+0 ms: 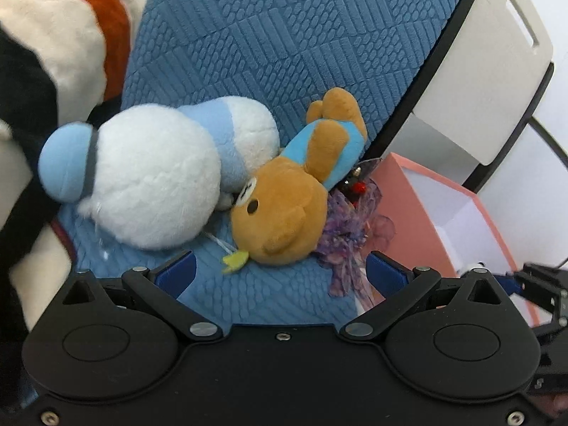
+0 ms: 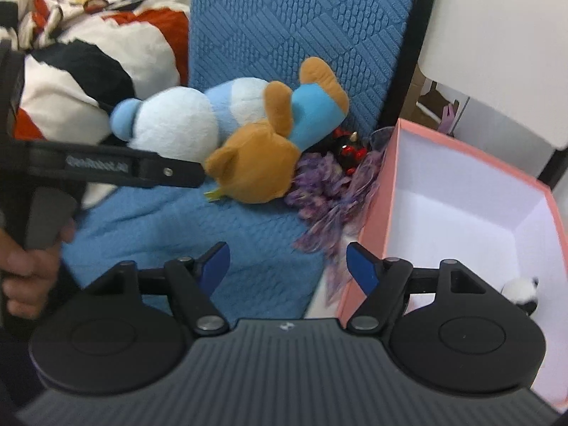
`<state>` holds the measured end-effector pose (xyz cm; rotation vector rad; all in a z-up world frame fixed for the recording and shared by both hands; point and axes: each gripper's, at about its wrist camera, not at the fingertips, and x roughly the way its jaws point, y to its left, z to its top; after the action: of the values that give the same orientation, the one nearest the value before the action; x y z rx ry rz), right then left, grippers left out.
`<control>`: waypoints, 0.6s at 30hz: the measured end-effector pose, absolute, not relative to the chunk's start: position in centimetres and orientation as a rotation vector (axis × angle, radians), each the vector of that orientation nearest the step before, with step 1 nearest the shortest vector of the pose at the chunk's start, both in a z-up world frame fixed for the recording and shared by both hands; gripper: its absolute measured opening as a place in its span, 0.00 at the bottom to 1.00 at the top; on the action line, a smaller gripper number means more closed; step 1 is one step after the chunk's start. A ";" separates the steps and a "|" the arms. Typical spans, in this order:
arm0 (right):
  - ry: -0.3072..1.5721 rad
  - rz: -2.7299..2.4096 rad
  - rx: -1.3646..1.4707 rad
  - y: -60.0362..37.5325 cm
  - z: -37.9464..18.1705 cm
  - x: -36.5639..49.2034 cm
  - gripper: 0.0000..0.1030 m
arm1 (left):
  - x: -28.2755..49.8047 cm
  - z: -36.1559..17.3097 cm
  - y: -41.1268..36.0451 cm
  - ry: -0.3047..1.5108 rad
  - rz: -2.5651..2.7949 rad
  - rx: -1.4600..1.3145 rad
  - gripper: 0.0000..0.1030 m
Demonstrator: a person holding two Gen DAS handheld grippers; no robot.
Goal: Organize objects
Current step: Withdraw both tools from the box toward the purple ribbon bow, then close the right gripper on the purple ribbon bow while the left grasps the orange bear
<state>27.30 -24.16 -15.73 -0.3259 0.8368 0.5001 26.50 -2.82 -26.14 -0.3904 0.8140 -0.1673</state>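
Your pink cardboard box (image 2: 383,191) at the right is nearly empty. The fluffy white-and-blue plush (image 1: 152,174) and brown plush bear (image 1: 284,209) wait mid-frame. Your left gripper (image 1: 280,273) and right gripper (image 2: 287,266) hang apart, holding nothing.

The snowman plush (image 1: 149,174) lies on the quilted mat (image 1: 284,35), far side, and the bear plush (image 1: 284,209) lies just right of it, touching, head toward the near side. Right of the bear, a tuft of yarn (image 1: 340,234) sits against the box (image 2: 376,213), which stands at the mat's right edge. In the box's near corner sits a small panda toy (image 2: 522,289). Behind the yarn, a small figure (image 2: 349,152) is tucked under the bear. Left of the mat lies a patterned blanket (image 1: 71,35).
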 end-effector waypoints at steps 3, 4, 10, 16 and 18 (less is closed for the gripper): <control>0.835 0.504 -0.362 -24.1 -16.3 29.3 0.69 | 28.2 -26.9 -2.9 0.813 -0.202 -0.405 0.99; 0.833 0.509 -0.377 -24.0 -16.4 29.9 0.69 | 28.8 -27.4 -2.6 0.826 -0.230 -0.437 0.98; 0.854 0.557 -0.454 -22.9 -17.9 33.2 0.62 | 31.6 -29.1 -2.4 0.868 -0.262 -0.469 0.94; 0.908 0.560 -0.489 -21.1 -19.7 35.3 0.57 | 33.5 -29.9 -2.1 0.881 -0.259 -0.465 0.88; 0.931 0.556 -0.499 -20.4 -20.3 35.8 0.53 | 34.0 -30.1 -2.2 0.888 -0.271 -0.456 0.81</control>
<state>35.76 -20.42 -20.29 -0.4989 0.9310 0.5561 33.95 -2.23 -30.13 -0.4560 0.8883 -0.2707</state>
